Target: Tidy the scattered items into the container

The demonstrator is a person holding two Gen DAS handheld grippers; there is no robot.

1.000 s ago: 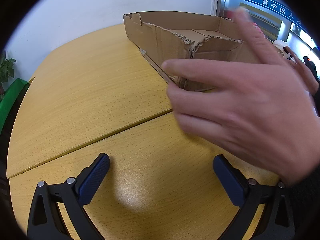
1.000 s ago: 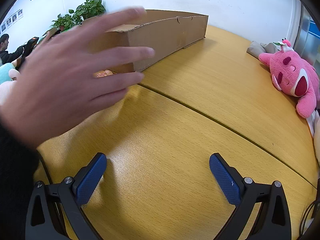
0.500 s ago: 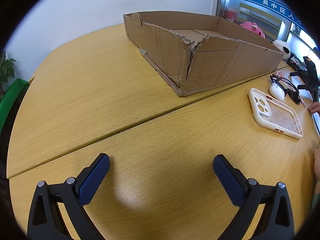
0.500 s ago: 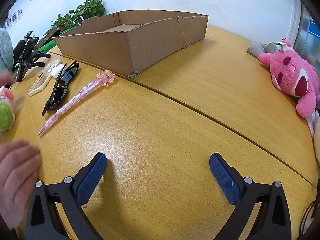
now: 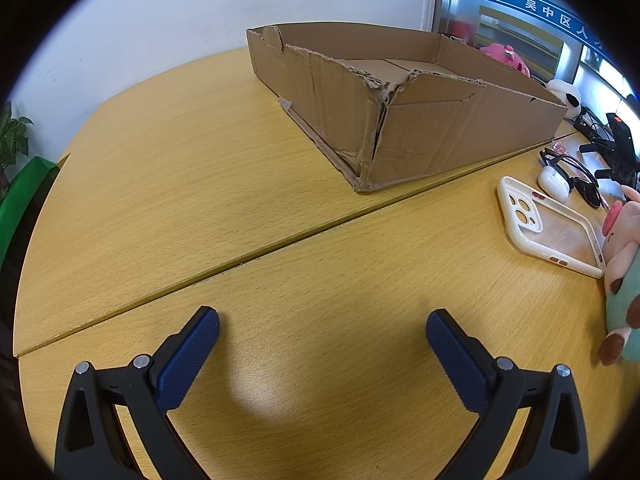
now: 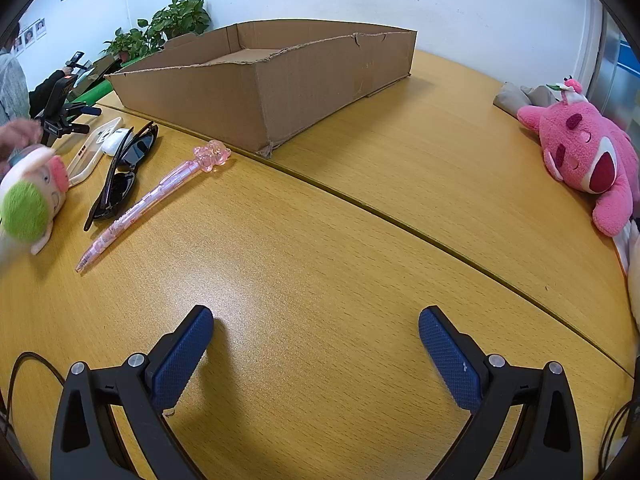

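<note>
Nearest the cameras, the left gripper (image 5: 322,330) and the right gripper (image 6: 315,327) both sit low over the desk (image 6: 320,264), each with its black arms spread wide and nothing between the blue, knurled pads (image 6: 180,356). The desk is smooth yellow wood-grain laminate, split by a curved seam.

Further out on the right wrist view, a translucent pink pen (image 6: 144,204) with a moulded bear-shaped top lies slanted on the desk. Just beside it rest glossy black sunglasses (image 6: 124,176), folded, and past them a small white rounded case (image 6: 114,141) touching a cream phone case (image 5: 550,226) with a clear back and round camera cut-outs. At the frame's edge a fuzzy plush toy (image 6: 30,200), with a green tuft and pink cheek, is blurred under a person's hand (image 6: 18,136).

Beyond these stands the cardboard box (image 5: 400,108), a shallow open corrugated tray with torn, ragged rims and a split corner; its floor looks bare. Well apart on the far side lies a pink plush bear (image 6: 588,156), soft and matted.
</note>
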